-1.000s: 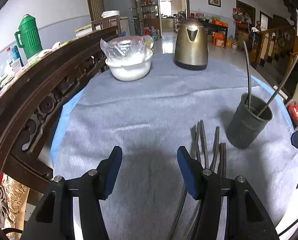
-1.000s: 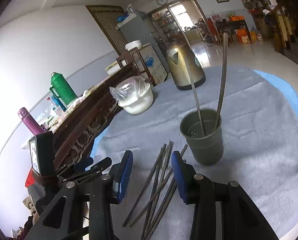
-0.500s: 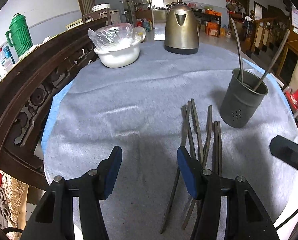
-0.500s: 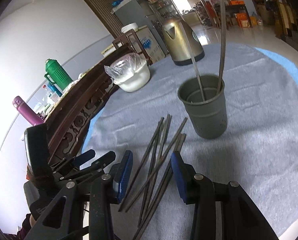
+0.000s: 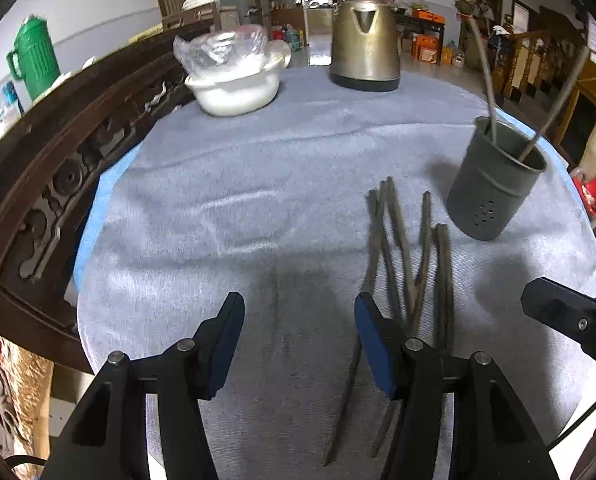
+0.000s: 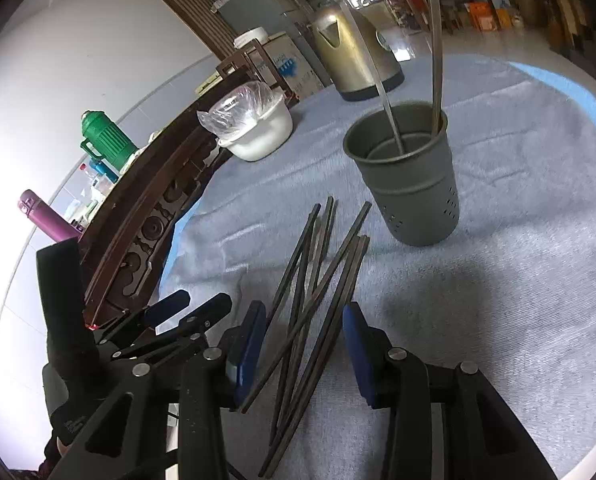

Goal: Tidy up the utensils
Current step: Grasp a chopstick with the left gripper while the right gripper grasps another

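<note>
Chopsticks (image 6: 313, 300): near ends hidden behind my right tongs (image 6: 303, 350). Holder (image 6: 407, 184): its two utensils' tops cut off by the upper edge. Green flask (image 5: 34, 62): blurred.

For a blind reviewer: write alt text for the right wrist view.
The open right gripper hangs over loose dark chopsticks on a grey tablecloth, nothing gripped. Behind stands a grey holder with two chopsticks upright, then a white bowl and a kettle.

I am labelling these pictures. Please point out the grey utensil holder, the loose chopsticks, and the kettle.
utensil holder (image 6: 409, 184): right wrist view, outer wall.
loose chopsticks (image 6: 309, 280): right wrist view, middle of the pile.
kettle (image 5: 363, 48): left wrist view, front of the body.
</note>
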